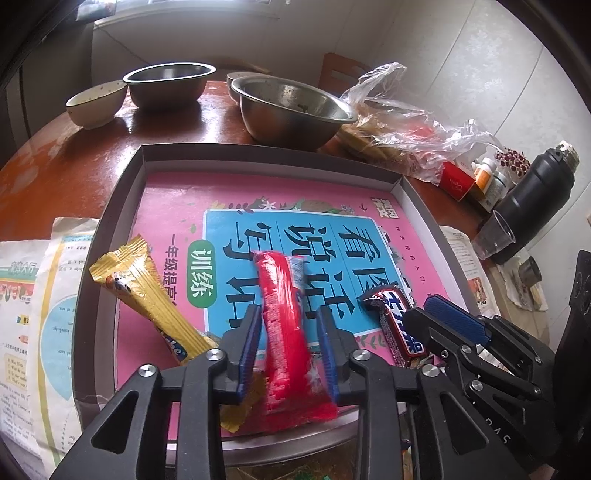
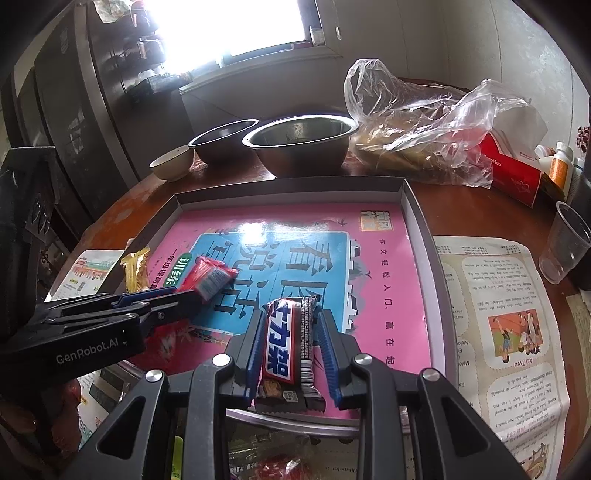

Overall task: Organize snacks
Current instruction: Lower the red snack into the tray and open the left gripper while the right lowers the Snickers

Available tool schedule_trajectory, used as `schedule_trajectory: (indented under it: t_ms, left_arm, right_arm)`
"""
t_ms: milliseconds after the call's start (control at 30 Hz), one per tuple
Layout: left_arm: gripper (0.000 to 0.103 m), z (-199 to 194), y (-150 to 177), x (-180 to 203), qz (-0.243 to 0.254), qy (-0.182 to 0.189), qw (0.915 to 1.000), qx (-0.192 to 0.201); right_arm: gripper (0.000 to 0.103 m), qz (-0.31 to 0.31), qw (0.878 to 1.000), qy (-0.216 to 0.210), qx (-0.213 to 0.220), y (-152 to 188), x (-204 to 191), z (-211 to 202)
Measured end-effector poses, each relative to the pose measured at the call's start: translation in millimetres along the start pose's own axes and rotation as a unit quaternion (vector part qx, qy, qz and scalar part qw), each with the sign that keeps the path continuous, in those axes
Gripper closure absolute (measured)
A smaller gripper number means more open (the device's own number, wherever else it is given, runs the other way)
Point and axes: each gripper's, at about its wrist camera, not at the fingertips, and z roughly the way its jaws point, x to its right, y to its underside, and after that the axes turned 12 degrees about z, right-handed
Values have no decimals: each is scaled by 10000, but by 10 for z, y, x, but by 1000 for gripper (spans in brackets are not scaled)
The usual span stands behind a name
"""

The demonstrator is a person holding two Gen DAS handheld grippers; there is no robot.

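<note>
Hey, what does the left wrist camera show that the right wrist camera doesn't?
Only the left wrist view: the black thermos flask and the full yellow snack bar.

Only the right wrist view: the bright window and the illustrated sheet.

Both: the tray, red snack packet, Snickers bar, and two steel bowls.

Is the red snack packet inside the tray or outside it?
Mostly inside: the red snack packet lies on the pink book in the tray, its near end overhanging the front rim.
</note>
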Motion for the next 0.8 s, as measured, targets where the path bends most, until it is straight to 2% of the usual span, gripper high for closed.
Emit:
schedule_trajectory:
  t_ms: [100,267,633,800]
  left_arm:
    - [65,-20,4,-3,8,-44,10000,16]
    - [53,-64,18,-26,-54,-37,10000,35]
    - [40,-182,35,-41,-93,-194,9997,145]
    - [35,-232,46,-46,-106,-240,9995,190]
  right_arm:
    - [73,0,10000,0,7,-4,-2,-13]
    - [73,14,10000,-23,25,-4,-3,-39]
    - [73,46,9999,-23,117,7,-1,-123]
    - [67,87,9998,-13,187,14,11,-173]
